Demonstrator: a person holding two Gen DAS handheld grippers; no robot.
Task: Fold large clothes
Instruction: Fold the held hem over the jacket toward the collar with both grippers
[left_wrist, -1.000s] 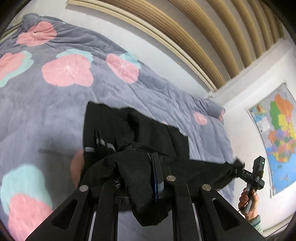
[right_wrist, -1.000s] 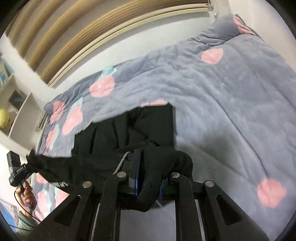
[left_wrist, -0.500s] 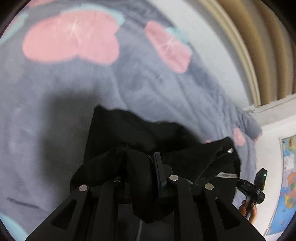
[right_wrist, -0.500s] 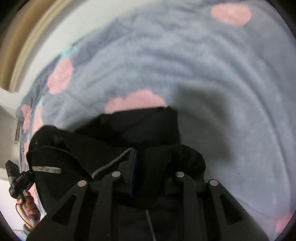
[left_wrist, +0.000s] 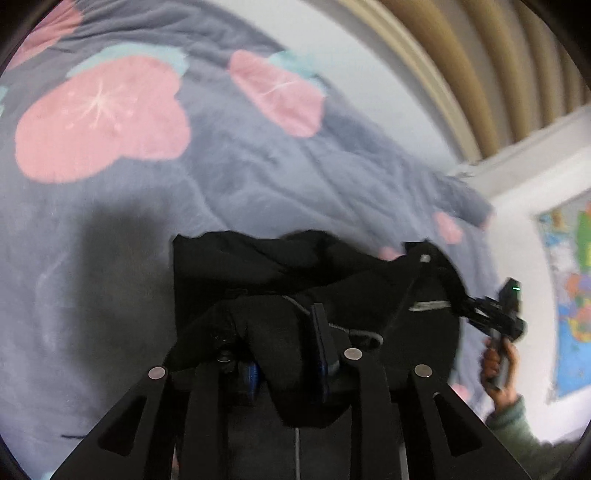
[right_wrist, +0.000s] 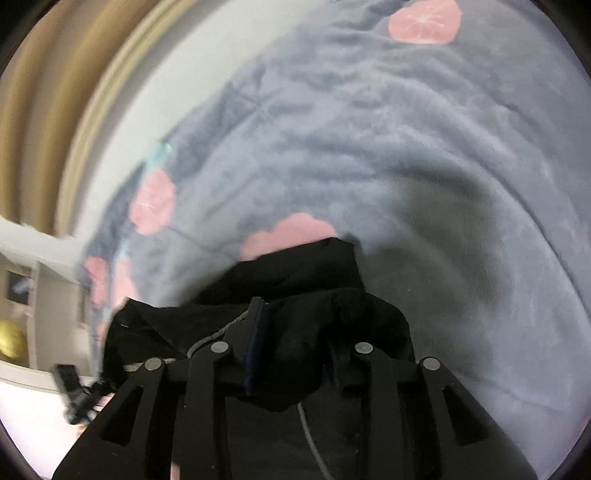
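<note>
A grey fleece blanket (left_wrist: 258, 177) printed with pink and teal flower shapes covers the bed and fills most of both wrist views, its pile rumpled into shallow ridges. Beyond it runs a pale wall (left_wrist: 373, 70) topped by curved tan slats (left_wrist: 491, 62). In the left wrist view a colourful map (left_wrist: 572, 295) hangs on the far right wall.

The black garment (left_wrist: 280, 273) sits low in each view, between the 2 hand-held grippers. Its far portion lies on the blanket with a straight left edge, while the near portion is bunched and raised off the bed. A pale drawstring (right_wrist: 218, 334) and a small grey label (left_wrist: 428, 305) show among the folds.

The left hand-held gripper (left_wrist: 284, 354) is clamped on a thick wad of the black garment, cloth spilling over and down between its 2 fingers. The right hand-held gripper (right_wrist: 291, 354) is likewise closed on a bunch of the same cloth, which drapes over its blue-edged finger pad. From the left wrist view, the right device appears at the far right, gripped by the person's right hand (left_wrist: 496, 363), with the garment's edge stretched to it. Both views are somewhat motion-blurred.
</note>
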